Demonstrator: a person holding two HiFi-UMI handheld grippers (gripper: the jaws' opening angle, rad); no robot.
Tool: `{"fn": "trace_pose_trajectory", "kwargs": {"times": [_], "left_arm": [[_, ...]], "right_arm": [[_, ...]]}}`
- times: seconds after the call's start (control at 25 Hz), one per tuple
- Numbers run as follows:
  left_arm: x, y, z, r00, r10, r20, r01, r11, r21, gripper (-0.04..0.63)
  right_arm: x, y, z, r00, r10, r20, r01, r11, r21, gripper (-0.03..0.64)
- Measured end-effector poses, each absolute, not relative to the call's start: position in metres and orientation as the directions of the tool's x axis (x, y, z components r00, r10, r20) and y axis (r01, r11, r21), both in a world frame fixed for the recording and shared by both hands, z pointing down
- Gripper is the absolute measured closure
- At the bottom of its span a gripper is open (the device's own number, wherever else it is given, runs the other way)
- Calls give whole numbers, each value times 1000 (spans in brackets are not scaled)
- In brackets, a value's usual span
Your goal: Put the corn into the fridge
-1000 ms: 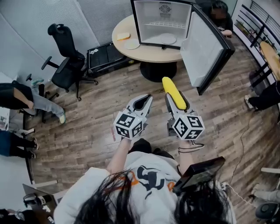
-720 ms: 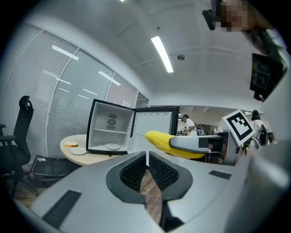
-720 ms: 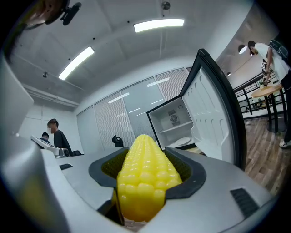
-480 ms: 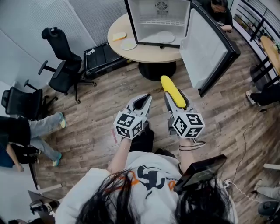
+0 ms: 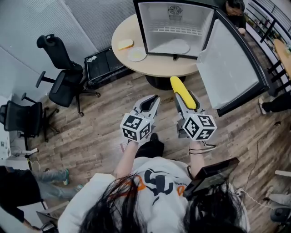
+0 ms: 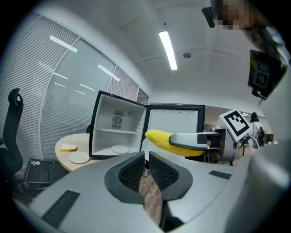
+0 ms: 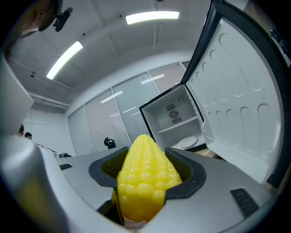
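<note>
A yellow corn cob (image 5: 182, 93) sticks forward out of my right gripper (image 5: 184, 101), which is shut on it; up close the corn (image 7: 145, 177) fills the space between the dark pads. Ahead on the round table stands the small fridge (image 5: 175, 27), its door (image 5: 234, 68) swung wide open to the right and its white interior (image 7: 175, 116) showing a shelf. My left gripper (image 5: 150, 101) is held level beside the right one, shut with nothing in it. From the left gripper (image 6: 146, 157) view, the corn (image 6: 159, 136) and the fridge (image 6: 118, 129) lie ahead.
A white plate (image 5: 175, 45) lies on the fridge floor. On the table (image 5: 132, 68) are a bread slice (image 5: 125, 44) and a small plate (image 5: 136, 54). Two office chairs (image 5: 59, 77) (image 5: 20, 118) stand left, a black case (image 5: 102, 63) under the table, a person (image 5: 234, 9) behind the fridge.
The fridge and table have drawn slightly nearer and its door now reaches further down the right side. Both grippers keep their pose and hold. Seated people at the left have slid from view.
</note>
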State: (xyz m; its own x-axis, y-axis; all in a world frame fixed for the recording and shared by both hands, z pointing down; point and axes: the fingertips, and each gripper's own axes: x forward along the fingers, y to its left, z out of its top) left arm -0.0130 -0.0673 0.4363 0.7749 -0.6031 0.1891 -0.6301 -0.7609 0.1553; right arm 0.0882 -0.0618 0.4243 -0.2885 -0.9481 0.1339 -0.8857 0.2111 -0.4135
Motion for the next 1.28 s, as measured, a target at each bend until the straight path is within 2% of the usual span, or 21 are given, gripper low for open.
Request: {"fn": "trace_pose_trajectory", "kwargs": {"times": [0.48, 0.92, 1.28], "left_arm": [[-64, -178, 450, 809, -553, 200, -586, -785, 198, 566], [-54, -199, 470, 850, -478, 222, -522, -819, 238, 566], [-50, -222, 479, 848, -478, 231, -527, -809, 261, 566]], "right_arm": [[48, -168, 433, -223, -959, 173, -893, 129, -432, 360], [53, -195, 445, -180, -957, 227, -893, 62, -445, 360], [61, -219, 452, -179, -953, 244, -897, 56, -439, 360]]}}
